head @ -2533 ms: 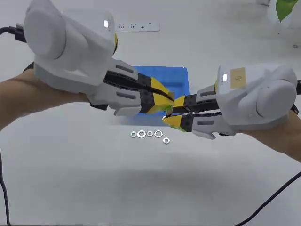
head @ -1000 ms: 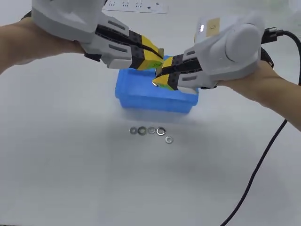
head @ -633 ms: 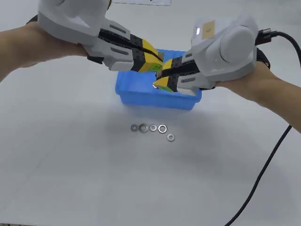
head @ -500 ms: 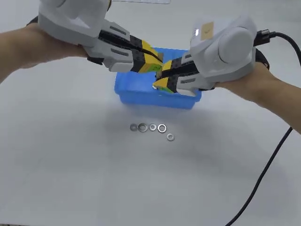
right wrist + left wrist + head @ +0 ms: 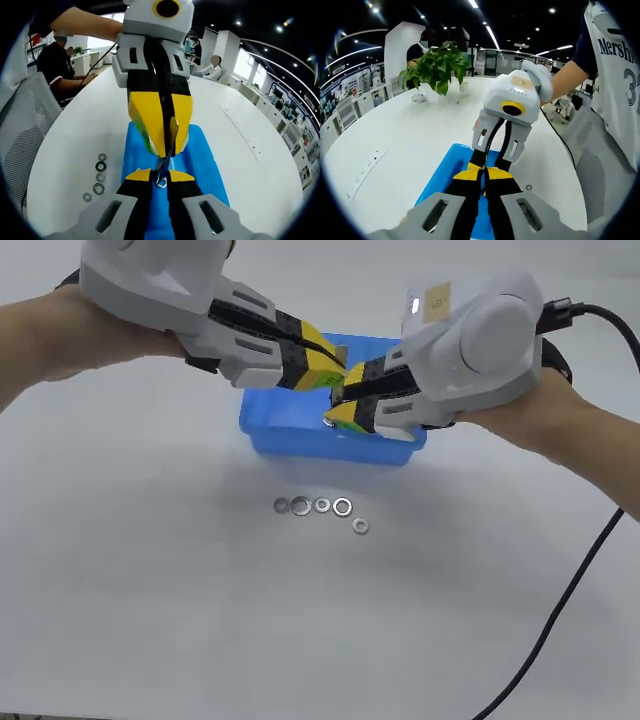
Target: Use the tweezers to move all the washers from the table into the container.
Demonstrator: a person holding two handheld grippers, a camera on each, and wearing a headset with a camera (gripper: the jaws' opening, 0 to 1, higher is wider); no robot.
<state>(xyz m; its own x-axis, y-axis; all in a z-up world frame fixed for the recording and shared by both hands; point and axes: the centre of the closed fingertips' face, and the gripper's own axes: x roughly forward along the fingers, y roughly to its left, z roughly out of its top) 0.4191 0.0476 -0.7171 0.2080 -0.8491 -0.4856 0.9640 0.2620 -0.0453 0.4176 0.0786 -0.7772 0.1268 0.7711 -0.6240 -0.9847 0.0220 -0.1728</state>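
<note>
Over the container (image 5: 290, 440), you are clamping the left gripper (image 5: 338, 363) and right gripper (image 5: 340, 412) on springy tweezers (image 5: 172, 131), nipping a light, slippery washer (image 5: 161, 183) by its rim

Light: bright, even, from ceiling strips (image 5: 492, 37).
Shadows: we saw soft ones on the table (image 5: 330, 560).
Glare: washers (image 5: 320, 506) glinted.
Edges: fisheye bending.
</note>
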